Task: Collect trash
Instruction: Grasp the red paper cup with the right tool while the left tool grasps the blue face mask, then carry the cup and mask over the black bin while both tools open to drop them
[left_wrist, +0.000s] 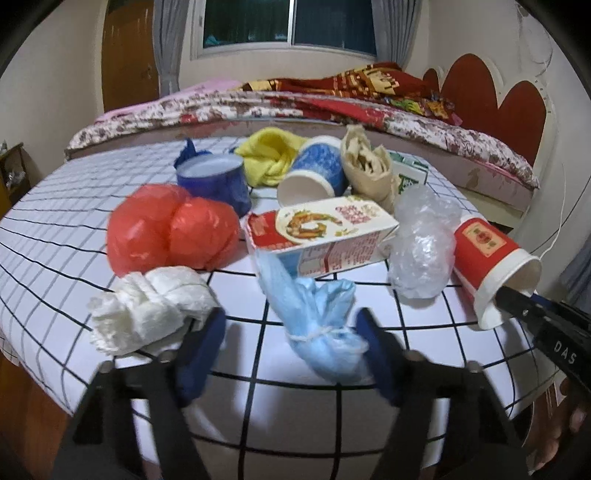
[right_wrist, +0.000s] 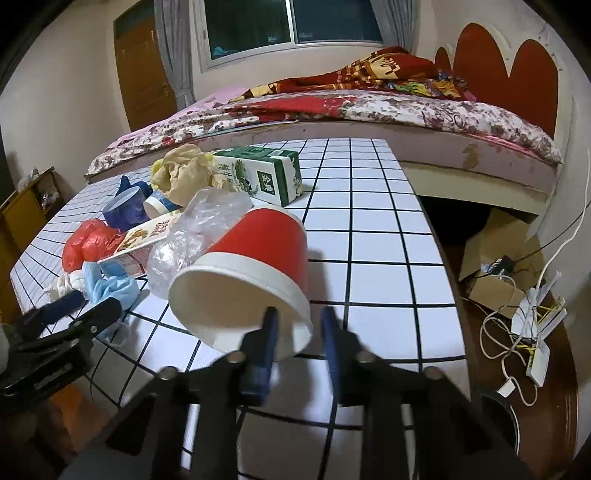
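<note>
A red paper cup (right_wrist: 255, 266) lies on its side on the checked table (right_wrist: 369, 229). My right gripper (right_wrist: 297, 325) has its fingers astride the cup's rim, one inside and one outside, closed on the wall; it also shows in the left wrist view (left_wrist: 517, 295) at the cup (left_wrist: 487, 254). My left gripper (left_wrist: 291, 332) is open around a light blue knotted bag (left_wrist: 317, 325). A white knotted bag (left_wrist: 147, 306) lies to the left of it.
More trash sits on the table: a red plastic bag (left_wrist: 170, 232), a food carton (left_wrist: 321, 232), clear plastic (left_wrist: 421, 243), a dark blue cup (left_wrist: 214, 181), a blue-white cup (left_wrist: 314, 173), yellow cloth (left_wrist: 269, 155), brown paper (left_wrist: 369, 162), a green carton (right_wrist: 258, 173). A bed stands behind; cables lie on the floor at the right.
</note>
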